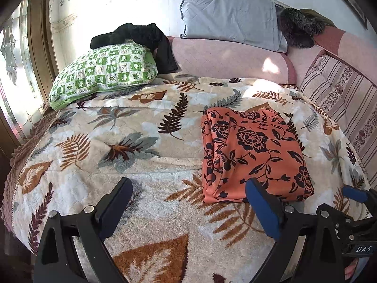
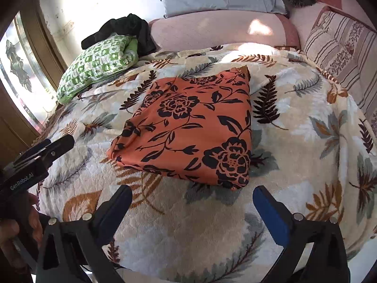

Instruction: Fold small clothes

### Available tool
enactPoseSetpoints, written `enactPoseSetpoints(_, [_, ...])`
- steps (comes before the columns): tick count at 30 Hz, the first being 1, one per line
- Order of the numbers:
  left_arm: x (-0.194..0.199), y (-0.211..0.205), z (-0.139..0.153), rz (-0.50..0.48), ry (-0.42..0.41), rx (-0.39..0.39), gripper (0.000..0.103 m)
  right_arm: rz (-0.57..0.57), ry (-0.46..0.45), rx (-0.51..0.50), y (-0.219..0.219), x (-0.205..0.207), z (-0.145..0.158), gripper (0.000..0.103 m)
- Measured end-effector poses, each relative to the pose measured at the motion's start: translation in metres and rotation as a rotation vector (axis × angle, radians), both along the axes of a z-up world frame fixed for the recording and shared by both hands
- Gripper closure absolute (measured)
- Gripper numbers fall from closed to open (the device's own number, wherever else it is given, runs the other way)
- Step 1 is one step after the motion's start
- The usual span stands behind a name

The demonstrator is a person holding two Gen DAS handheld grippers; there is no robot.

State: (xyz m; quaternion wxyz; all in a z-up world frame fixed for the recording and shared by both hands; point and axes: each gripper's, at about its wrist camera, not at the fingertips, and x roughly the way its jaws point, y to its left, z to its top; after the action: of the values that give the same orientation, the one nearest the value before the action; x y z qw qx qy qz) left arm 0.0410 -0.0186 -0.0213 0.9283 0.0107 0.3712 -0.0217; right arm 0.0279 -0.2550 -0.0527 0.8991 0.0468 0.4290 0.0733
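An orange garment with a black flower print [image 1: 254,153] lies folded into a flat rectangle on the leaf-patterned blanket [image 1: 141,141]. It also shows in the right wrist view [image 2: 188,129], in the middle of the bed. My left gripper [image 1: 188,188] is open and empty, above the blanket just left of and in front of the garment. My right gripper [image 2: 192,198] is open and empty, just in front of the garment's near edge. The left gripper's side shows at the left of the right wrist view [image 2: 54,148].
A green checked pillow [image 1: 103,70] with a black garment [image 1: 141,37] on it lies at the back left. A pink bolster [image 1: 231,59], a grey pillow [image 1: 228,16] and a striped cushion [image 1: 339,99] line the back and right. A window [image 1: 14,70] is at left.
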Motion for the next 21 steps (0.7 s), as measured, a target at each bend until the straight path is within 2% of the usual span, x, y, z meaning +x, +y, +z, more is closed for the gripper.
enactPoseSetpoints(6, [-0.014, -0.006, 0.014, 0.016, -0.033, 0.017, 0.007, -0.016, -0.052, -0.065, 0.004, -0.011, 0.026, 0.000])
enactPoseSetpoints(17, [-0.012, -0.008, 0.022, 0.063, -0.018, 0.035, 0.006, -0.064, -0.044, -0.140, -0.002, -0.013, 0.025, 0.000])
enactPoseSetpoints(21, [-0.007, -0.015, 0.024, 0.050, -0.009, 0.042, 0.006, -0.068, -0.060, -0.156, -0.004, -0.009, 0.032, 0.000])
